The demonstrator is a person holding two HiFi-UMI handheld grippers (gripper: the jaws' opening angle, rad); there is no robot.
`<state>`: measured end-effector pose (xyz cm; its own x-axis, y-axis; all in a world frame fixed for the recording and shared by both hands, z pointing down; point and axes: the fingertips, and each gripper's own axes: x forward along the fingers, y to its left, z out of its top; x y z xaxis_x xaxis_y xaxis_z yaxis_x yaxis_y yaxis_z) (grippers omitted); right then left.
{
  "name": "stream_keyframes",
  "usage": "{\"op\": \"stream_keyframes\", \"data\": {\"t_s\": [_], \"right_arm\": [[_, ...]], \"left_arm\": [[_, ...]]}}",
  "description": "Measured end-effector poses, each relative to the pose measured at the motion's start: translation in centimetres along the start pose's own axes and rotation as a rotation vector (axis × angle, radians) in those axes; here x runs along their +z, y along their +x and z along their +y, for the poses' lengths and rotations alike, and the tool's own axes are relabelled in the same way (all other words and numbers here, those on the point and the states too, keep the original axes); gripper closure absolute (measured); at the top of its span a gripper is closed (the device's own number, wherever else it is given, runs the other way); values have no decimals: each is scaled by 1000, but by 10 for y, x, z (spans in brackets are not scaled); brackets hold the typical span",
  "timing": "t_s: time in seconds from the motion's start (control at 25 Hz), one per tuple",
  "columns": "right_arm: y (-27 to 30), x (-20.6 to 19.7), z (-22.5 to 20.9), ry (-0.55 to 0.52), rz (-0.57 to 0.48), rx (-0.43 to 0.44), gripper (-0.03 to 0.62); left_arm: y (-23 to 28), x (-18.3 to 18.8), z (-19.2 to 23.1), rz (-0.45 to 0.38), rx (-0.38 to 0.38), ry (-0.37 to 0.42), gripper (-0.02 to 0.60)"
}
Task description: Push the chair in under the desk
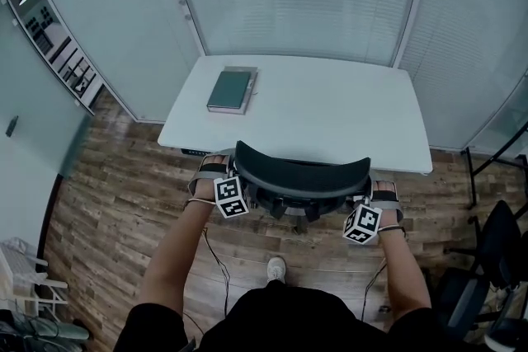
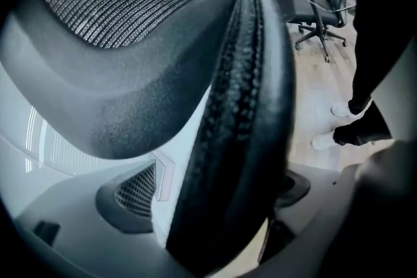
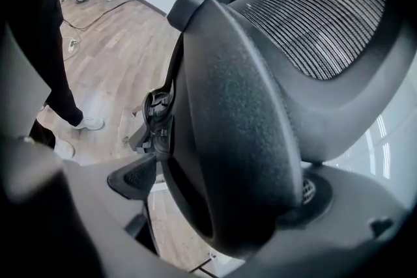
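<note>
Wood floor (image 1: 107,202), glass-walled office. Left gripper (image 1: 221,177) has its jaws clamped on the left edge of the chair (image 1: 301,171) backrest; right gripper (image 1: 373,200) is clamped on the right edge. Just ahead of the jaws is the desk (image 1: 330,115), its near edge touching or overlapping the backrest top. Book (image 1: 230,90) lies further out, front-left. Risks: uneven push swivels the chair off line, the backrest jams against the desk edge, or the jaws slip off the rounded rim.
</note>
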<state>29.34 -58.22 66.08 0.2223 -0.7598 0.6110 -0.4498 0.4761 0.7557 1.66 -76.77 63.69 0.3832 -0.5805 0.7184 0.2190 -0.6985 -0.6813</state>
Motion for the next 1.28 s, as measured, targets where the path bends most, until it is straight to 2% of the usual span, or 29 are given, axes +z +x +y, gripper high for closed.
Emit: {"op": "stream_keyframes", "data": {"t_s": [0.56,0.64,0.84,1.28], "right_arm": [[46,-10,-41,0,16,1,43],[46,-11,-41,-6,14,2,65],[48,-9,-49,16,4,-21,63],[49,-11,-43,5,12,3,63]], "left_arm": [[43,12,45,-14,9,17,91],[44,14,46,-22,25,24,91],[45,15,52,-24,13,20,91],[46,15,47,-28,15,21,91]]}}
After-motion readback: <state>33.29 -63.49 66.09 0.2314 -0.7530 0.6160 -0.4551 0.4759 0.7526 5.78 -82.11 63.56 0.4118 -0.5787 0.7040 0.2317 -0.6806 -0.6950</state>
